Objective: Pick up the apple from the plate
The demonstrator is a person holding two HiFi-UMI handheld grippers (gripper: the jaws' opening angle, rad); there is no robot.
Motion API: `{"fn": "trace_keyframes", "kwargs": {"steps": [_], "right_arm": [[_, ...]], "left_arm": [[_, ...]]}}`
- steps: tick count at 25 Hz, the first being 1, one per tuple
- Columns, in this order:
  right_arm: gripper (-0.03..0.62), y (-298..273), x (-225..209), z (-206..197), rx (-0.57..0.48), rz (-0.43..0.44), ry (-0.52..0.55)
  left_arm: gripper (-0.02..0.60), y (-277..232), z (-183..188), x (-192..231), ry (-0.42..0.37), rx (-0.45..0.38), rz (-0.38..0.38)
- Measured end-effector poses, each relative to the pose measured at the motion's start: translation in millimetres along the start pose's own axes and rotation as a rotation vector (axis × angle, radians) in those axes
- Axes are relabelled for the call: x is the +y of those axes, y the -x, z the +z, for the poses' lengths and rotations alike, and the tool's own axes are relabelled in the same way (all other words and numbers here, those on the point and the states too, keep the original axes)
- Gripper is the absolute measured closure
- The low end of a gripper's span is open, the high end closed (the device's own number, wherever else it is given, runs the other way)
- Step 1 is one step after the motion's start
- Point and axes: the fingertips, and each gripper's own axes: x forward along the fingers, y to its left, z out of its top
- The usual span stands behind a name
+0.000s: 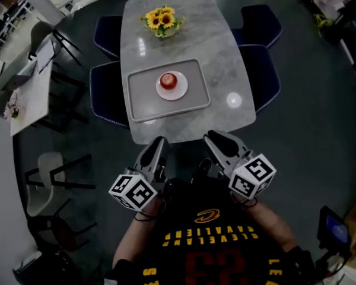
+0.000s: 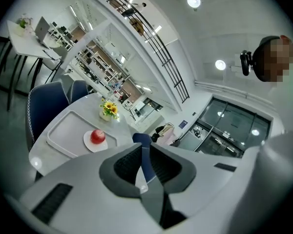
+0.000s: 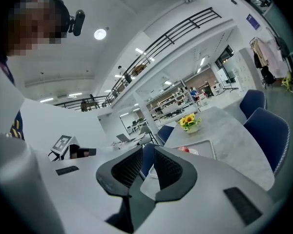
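Count:
- One table (image 1: 225,58), grey stone-look top.
- Four blue chairs (image 1: 107,94) at the table, two on each long side.
- Two grippers, left gripper (image 1: 159,142) and right gripper (image 1: 212,138), side by side at the table's near short edge, one marker cube on each.
- One grey tray (image 1: 139,97) on the near half of the table.
- One bunch of sunflowers (image 1: 162,20) on the far half of the table.
- One white plate (image 1: 179,92) on the tray, about the table's middle.
- One red apple (image 1: 168,81) on the plate.

Apple against jaws:
- Apple on the table ahead of both grippers, well apart from them and roughly between their two lines.
- Left jaws a narrow slit apart, nothing between them; apple up and to the left of them in the left gripper view.
- Right jaws somewhat wider apart, also empty; apple just right of them in the right gripper view.

Hidden or unclear:
- Chairs partly tucked under the table.
- Apple half cut off by the right jaw's edge in the right gripper view.
- Contact between jaw tips and the table's near edge not readable from above.
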Motion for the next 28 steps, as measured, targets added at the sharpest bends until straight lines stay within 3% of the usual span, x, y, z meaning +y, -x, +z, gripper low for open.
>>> {"fn": "trace_keyframes", "kwargs": {"steps": [5,11,14,16,20,24,28], "right_arm": [[0.534,-9,-29,-1,0.028,0.004,-0.006],[0.533,-20,-42,-2,0.046,-0.007,-0.029],[0.531,-44,-71,-6,0.074,-0.023,-0.032],[0.482,-58,-90,-11,0.096,-0.041,-0.053],[0.477,-76,-103,-17,0.133,-0.070,-0.089],[0.477,-106,-121,-19,0.173,-0.095,-0.118],[0.477,-143,-150,-29,0.229,-0.101,-0.154]], "left_arm": [[0.540,-16,-5,25,0.003,-0.005,0.086],[0.540,-23,-2,36,-0.009,0.019,0.128],[0.540,-48,-2,57,0.008,0.040,0.144],[0.540,-64,-2,71,0.017,0.052,0.158],[0.538,-76,4,94,0.019,0.071,0.190],[0.453,-96,12,123,0.007,0.116,0.232],[0.445,-127,14,160,0.010,0.178,0.275]]}}
